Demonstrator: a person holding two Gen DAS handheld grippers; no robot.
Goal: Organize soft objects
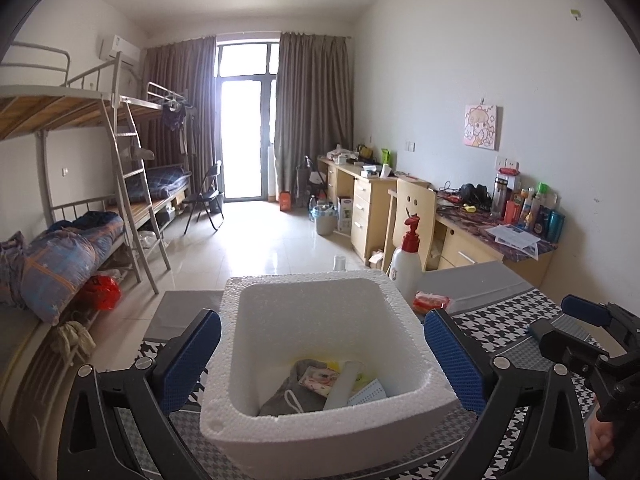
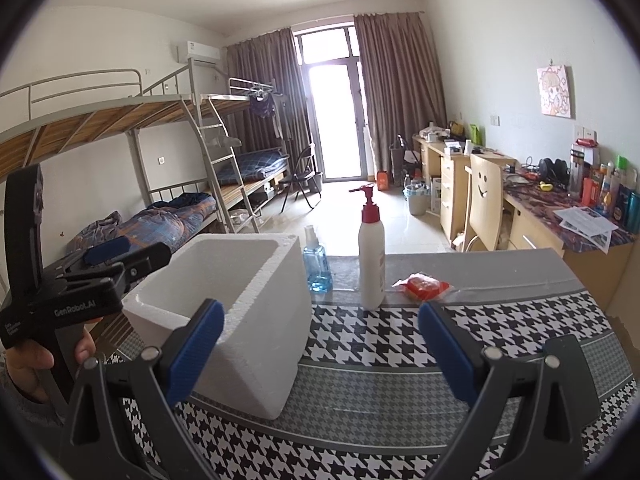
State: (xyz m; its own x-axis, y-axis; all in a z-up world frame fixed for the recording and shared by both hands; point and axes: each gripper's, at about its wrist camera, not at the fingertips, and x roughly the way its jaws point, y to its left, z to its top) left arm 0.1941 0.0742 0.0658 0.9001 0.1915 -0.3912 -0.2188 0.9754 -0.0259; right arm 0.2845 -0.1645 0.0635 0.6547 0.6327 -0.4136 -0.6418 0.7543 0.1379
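A white foam box (image 1: 320, 308) stands on the houndstooth cloth; it also shows in the right wrist view (image 2: 256, 292). Inside lie a grey cloth (image 1: 290, 394), a patterned pink pouch (image 1: 318, 378), a white tube (image 1: 342, 384) and a blue face mask (image 1: 370, 394). A red soft packet (image 2: 424, 285) lies on the table's far side, right of the box. My left gripper (image 1: 320, 360) is open, its fingers either side of the box. My right gripper (image 2: 320, 344) is open and empty, to the right of the box.
A white pump bottle (image 2: 372, 260) with a red top and a blue spray bottle (image 2: 316, 262) stand behind the box. The table's grey far edge (image 2: 480, 258) faces the room. Bunk beds (image 2: 120, 128) stand left, desks (image 2: 540, 208) right.
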